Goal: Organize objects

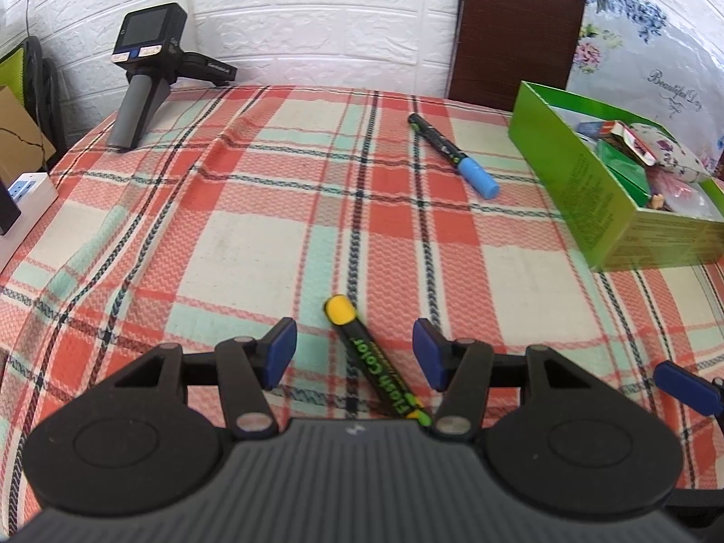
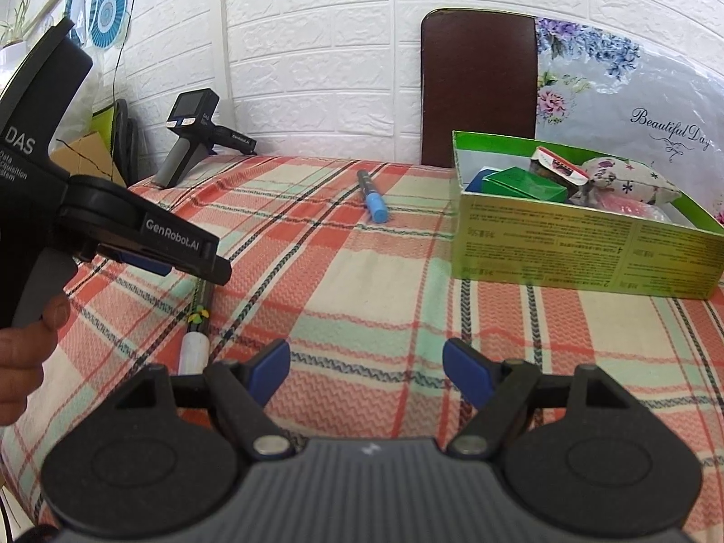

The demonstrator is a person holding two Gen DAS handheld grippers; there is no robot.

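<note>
Straddling the black yellow-capped marker [image 1: 367,353] near the desk's front edge, the left gripper [image 1: 355,353] stands with jaws released, not touching it, evidently for pickup. The right gripper [image 2: 366,373] is released, empty. The green cardboard box [image 2: 583,249] awaits at the right edge.

Woven plaid cloth [image 1: 253,208]; glossy green cardboard box [image 2: 583,249].

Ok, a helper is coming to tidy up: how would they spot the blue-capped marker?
On the plaid tablecloth, look left of the green box, toward the far edge. The blue-capped marker lies there alone; the other marker, between the left gripper fingers, has a yellow cap.
</note>
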